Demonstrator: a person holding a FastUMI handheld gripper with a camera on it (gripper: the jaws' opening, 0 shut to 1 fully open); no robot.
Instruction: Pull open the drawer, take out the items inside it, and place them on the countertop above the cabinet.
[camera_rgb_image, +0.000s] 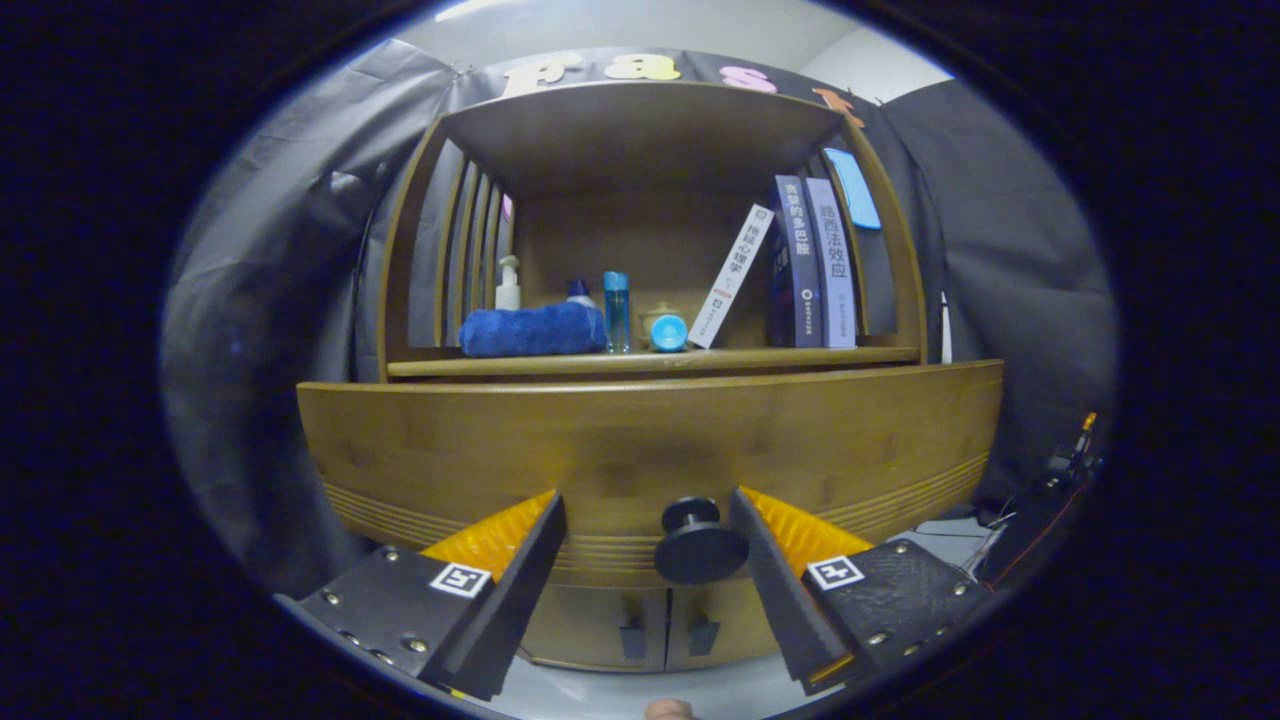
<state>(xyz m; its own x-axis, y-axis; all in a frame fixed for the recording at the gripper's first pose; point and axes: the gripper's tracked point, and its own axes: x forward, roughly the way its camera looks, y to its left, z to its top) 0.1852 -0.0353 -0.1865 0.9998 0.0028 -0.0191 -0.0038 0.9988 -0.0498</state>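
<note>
A wooden cabinet fills the view, and its drawer front (640, 440) is a wide wooden panel, closed. A black round knob (698, 545) sticks out of the drawer, low on the panel. My gripper (645, 540) is open, its two fingers spread wide. The knob lies between them, close to the right finger (770, 560), and neither finger touches it. Above the drawer runs the countertop (650, 362), under an open shelf. The inside of the drawer is hidden.
On the countertop stand a folded blue towel (532, 330), a pump bottle (508, 285), a blue bottle (616, 310), a small pot with a blue lid (665, 328), and several books (800, 265). Two small doors with black handles (665, 630) sit below the drawer.
</note>
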